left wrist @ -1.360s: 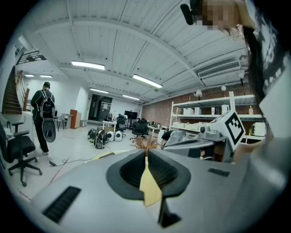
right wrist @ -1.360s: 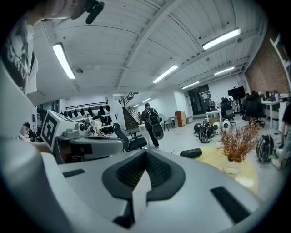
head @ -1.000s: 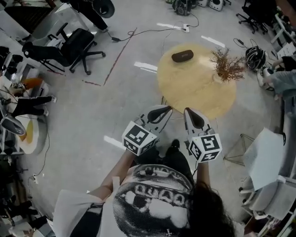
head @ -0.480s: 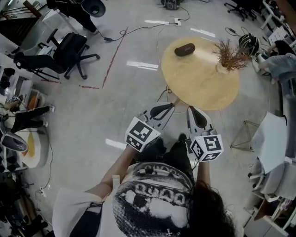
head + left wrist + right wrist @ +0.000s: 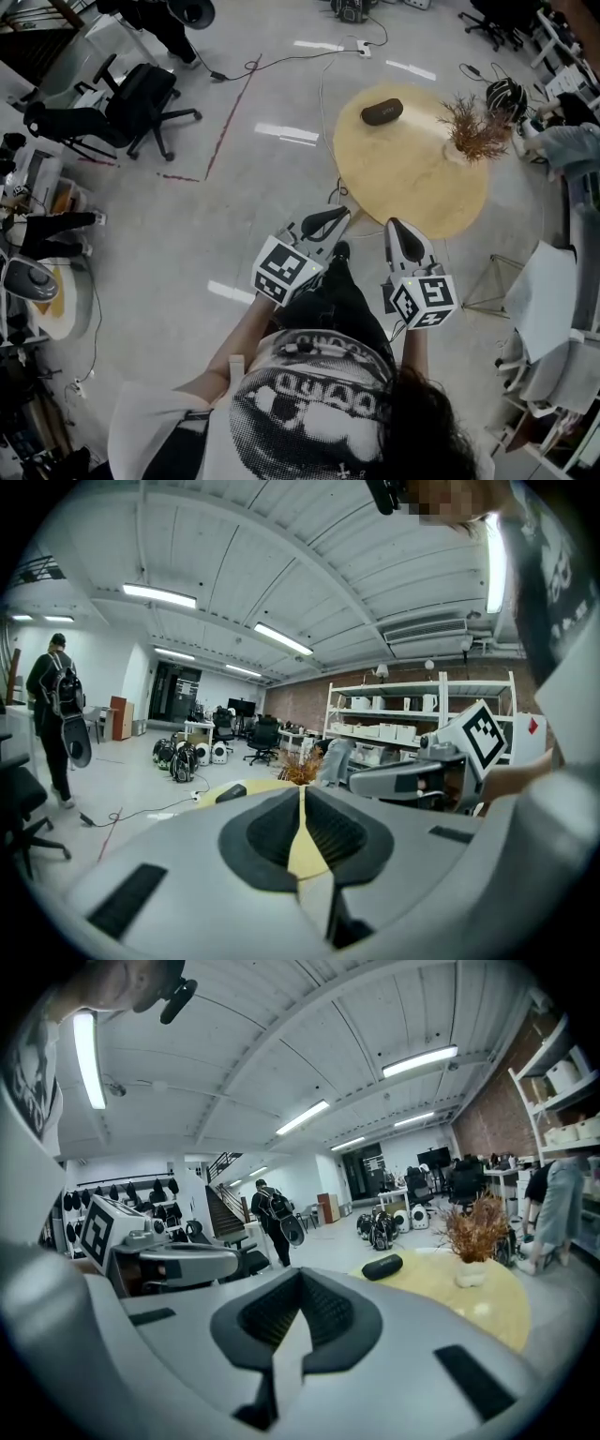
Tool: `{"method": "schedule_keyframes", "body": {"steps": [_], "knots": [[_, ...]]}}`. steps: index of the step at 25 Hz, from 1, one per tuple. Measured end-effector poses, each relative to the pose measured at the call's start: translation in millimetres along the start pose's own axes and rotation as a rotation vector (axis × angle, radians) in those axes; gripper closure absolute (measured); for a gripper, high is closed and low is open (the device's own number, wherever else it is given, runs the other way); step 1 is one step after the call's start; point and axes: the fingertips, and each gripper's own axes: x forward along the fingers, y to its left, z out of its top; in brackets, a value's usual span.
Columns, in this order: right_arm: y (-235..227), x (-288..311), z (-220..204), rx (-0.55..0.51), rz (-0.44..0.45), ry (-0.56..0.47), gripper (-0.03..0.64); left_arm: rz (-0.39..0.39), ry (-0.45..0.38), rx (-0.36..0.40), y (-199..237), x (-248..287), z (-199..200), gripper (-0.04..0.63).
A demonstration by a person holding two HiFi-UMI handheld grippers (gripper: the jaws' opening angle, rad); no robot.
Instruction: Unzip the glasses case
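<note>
The dark oval glasses case (image 5: 382, 112) lies zipped shut on the far side of the round yellow table (image 5: 412, 187). It shows small in the left gripper view (image 5: 231, 792) and the right gripper view (image 5: 382, 1267). My left gripper (image 5: 325, 223) and right gripper (image 5: 397, 233) are held side by side in the air, short of the table's near edge and well away from the case. Both are shut with nothing between their jaws, as seen along the left gripper (image 5: 302, 791) and the right gripper (image 5: 300, 1275).
A pale vase with a dried brown plant (image 5: 472, 137) stands on the table's right side. A black office chair (image 5: 141, 94) and floor cables (image 5: 281, 66) lie to the left. A helmet (image 5: 506, 97) and a white chair (image 5: 539, 309) are at the right. A person with a backpack (image 5: 272, 1208) stands far off.
Both grippers have moved a little forward towards the table while staying shut. The case has not moved on the table.
</note>
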Motion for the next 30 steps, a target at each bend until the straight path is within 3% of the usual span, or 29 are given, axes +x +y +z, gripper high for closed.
{"method": "schedule_keyframes", "body": {"steps": [15,21,30], "knots": [[-94.0,122.0,31.9,0.034,0.041,0.03,0.617,0.042,0.044,-0.059,98.1,97.1,12.1,0.571],[-141.7,151.6,30.7,0.047,0.02,0.072,0.617,0.063,0.071,-0.065,133.6,142.5,16.1,0.571],[-170.1,182.2,26.9,0.081,0.049,0.093,0.617,0.108,0.126,-0.067,161.7,173.7,18.3,0.571]]}}
